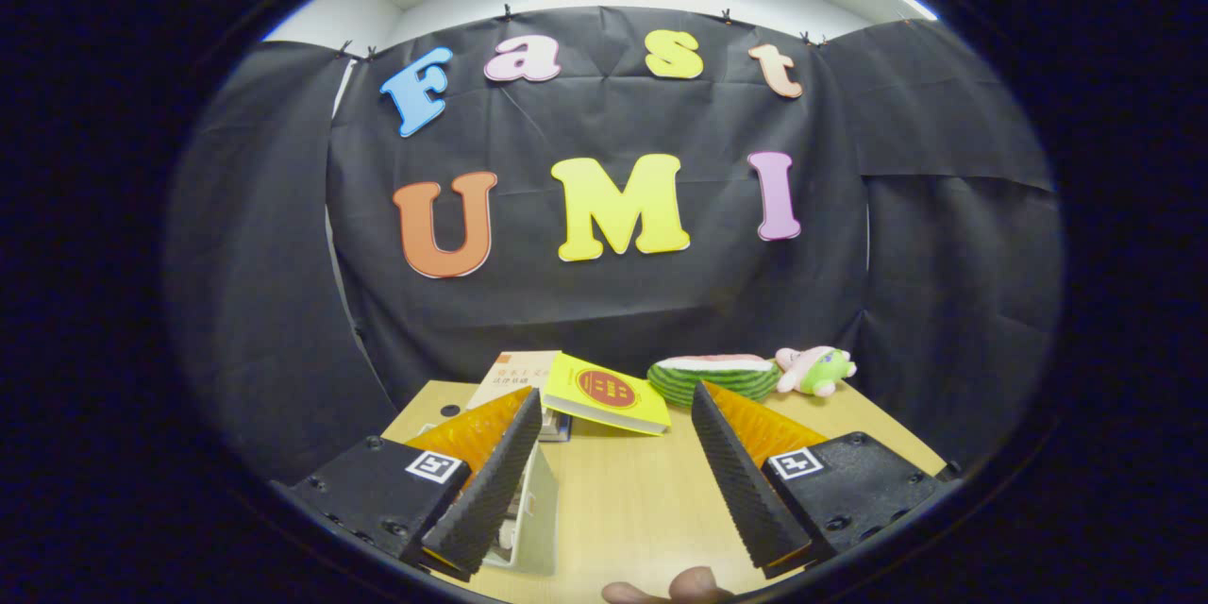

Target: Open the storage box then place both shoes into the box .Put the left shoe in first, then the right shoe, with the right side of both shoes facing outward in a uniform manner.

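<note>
There is 1 gripper (618, 453), and its 2 fingers (491, 491) are spread wide apart with nothing between them. On the 1 wooden table (632, 500) there are 2 books (609, 394), 1 watermelon toy (714, 376), 1 soft plush toy (817, 369) and 1 see-through box (530, 514).

Camera rides the tool (613, 481), low over the table (632, 500), facing the wall.

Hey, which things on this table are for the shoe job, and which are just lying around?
Job: pale box by the claw's left finger, likely the storage box; claw, open, holding nothing.
Lying about: book stack, yellow book, watermelon toy, plush toy.
</note>
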`<state>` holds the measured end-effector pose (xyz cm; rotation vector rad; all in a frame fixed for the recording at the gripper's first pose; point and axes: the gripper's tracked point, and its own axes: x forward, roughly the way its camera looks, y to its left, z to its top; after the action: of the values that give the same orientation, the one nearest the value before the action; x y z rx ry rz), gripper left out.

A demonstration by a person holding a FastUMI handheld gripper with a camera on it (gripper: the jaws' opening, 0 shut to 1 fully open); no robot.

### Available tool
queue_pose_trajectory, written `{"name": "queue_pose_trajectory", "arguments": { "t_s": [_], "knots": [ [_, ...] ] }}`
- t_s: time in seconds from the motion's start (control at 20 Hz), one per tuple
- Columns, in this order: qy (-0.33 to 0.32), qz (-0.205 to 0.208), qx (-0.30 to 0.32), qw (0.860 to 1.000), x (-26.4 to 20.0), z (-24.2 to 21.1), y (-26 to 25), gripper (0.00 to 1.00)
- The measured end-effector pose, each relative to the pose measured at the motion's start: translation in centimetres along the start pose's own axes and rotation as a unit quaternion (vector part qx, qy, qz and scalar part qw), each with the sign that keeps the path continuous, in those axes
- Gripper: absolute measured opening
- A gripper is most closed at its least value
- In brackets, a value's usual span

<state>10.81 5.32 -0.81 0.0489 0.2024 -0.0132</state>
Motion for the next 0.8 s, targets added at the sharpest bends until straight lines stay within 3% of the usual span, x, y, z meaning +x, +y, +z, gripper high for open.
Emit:
{"name": "queue_pose_trajectory", "arguments": {
  "t_s": [0.35,0.55,0.8],
  "knots": [
    [-0.035,0.015,-0.06,0.997,-5.4,-0.1,1.1,1.0],
    [-0.08,0.001,-0.098,0.992,-8.9,0.7,0.5,1.0],
    [-0.09,0.025,-0.095,0.991,-12.9,-0.6,0.2,1.0]
  ]
}}
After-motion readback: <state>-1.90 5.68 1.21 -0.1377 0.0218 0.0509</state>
